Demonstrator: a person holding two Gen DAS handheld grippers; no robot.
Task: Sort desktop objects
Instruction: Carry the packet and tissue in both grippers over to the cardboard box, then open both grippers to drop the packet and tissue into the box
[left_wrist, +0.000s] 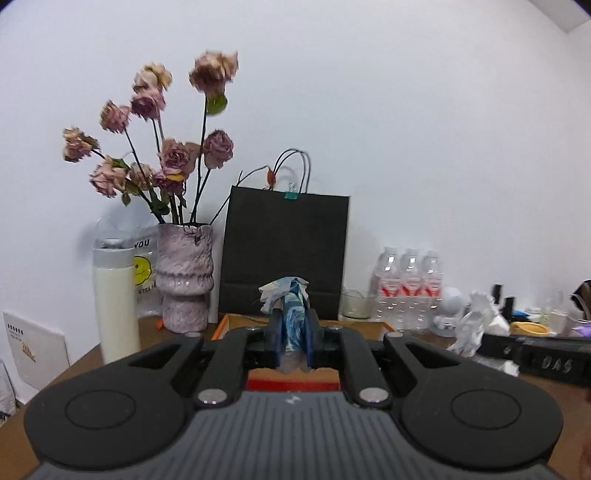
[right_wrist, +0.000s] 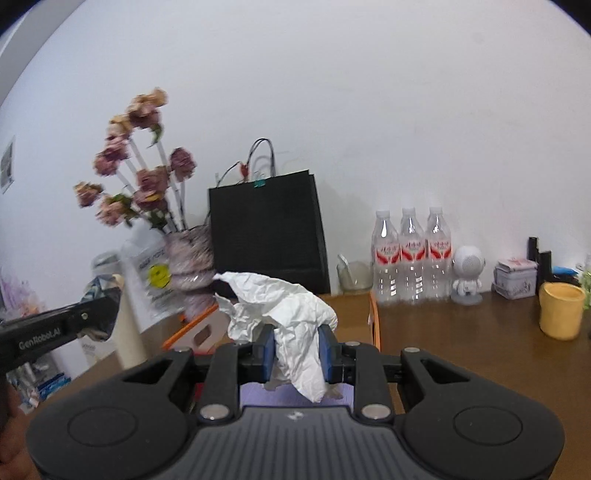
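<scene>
Mid-sort — left gripper (left_wrist: 291, 341) jaws pinching blue wrapper (left_wrist: 288, 295), right gripper (right_wrist: 297, 354) jaws pinching crumpled tissue (right_wrist: 284, 314), both above orange-rimmed box (left_wrist: 221, 325) — neither dropped yet

Blue-swirl wrapper (left_wrist: 290, 314); white crumpled paper (right_wrist: 291, 325); black bag (left_wrist: 284, 254); yellow cup (right_wrist: 560, 312); marbled pink vase (left_wrist: 184, 277).

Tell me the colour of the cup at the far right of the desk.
Yellow. The cup shows best in the right wrist view.

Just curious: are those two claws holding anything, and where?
Left claw pinches a crumpled blue wrapper around its middle; right claw grips crumpled white paper around its lower middle.
</scene>
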